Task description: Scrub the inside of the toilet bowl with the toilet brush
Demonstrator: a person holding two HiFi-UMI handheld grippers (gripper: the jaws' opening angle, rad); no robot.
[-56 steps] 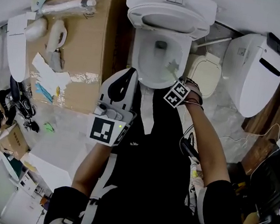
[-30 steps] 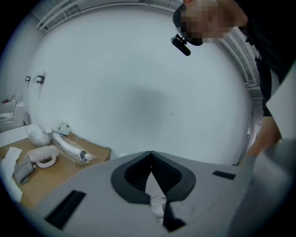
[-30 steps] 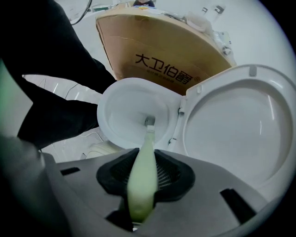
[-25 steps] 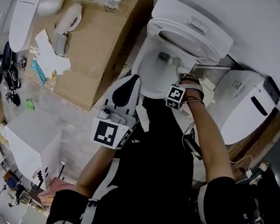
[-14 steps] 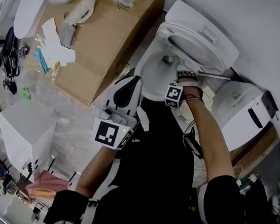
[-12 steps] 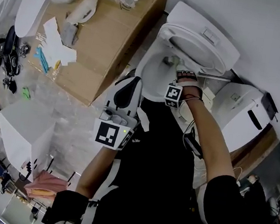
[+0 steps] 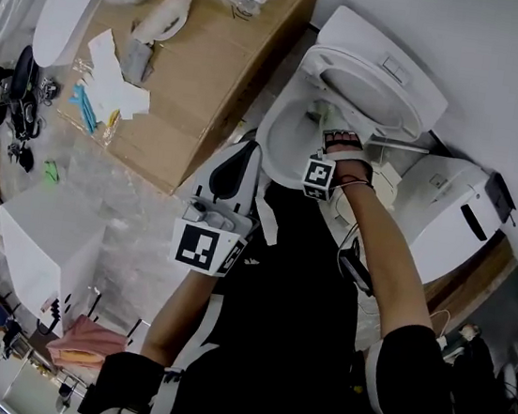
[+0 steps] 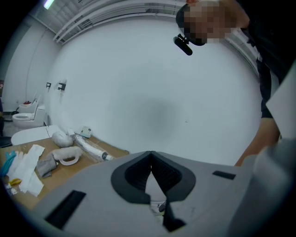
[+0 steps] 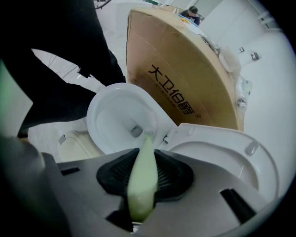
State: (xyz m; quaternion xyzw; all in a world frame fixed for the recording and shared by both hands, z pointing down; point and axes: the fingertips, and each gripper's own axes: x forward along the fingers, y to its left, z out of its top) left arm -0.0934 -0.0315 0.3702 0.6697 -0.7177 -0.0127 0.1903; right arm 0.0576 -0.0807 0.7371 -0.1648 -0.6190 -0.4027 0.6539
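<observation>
The white toilet bowl [image 7: 286,143] stands open, its seat and lid [image 7: 382,76] raised against the wall. My right gripper [image 7: 335,147] hovers over the bowl's right rim, shut on the pale green handle of the toilet brush [image 9: 142,180]. The brush head [image 9: 148,135] reaches down into the bowl [image 9: 115,118], close to the drain hole. In the head view the brush [image 7: 325,115] shows near the back of the bowl. My left gripper [image 7: 240,151] hangs at the bowl's near left edge, pointing at the wall, with its jaws shut [image 8: 150,157] on nothing.
A big cardboard box [image 7: 216,63] stands right beside the toilet on its left, with packaged parts and papers on top. Another white toilet unit [image 7: 448,212] and a beige seat part [image 7: 383,185] crowd the right side. The person's dark-clothed body fills the near foreground.
The right gripper has carried the brush from the bowl's front right toward the back near the drain. The head view has swung. The left gripper keeps its place.
</observation>
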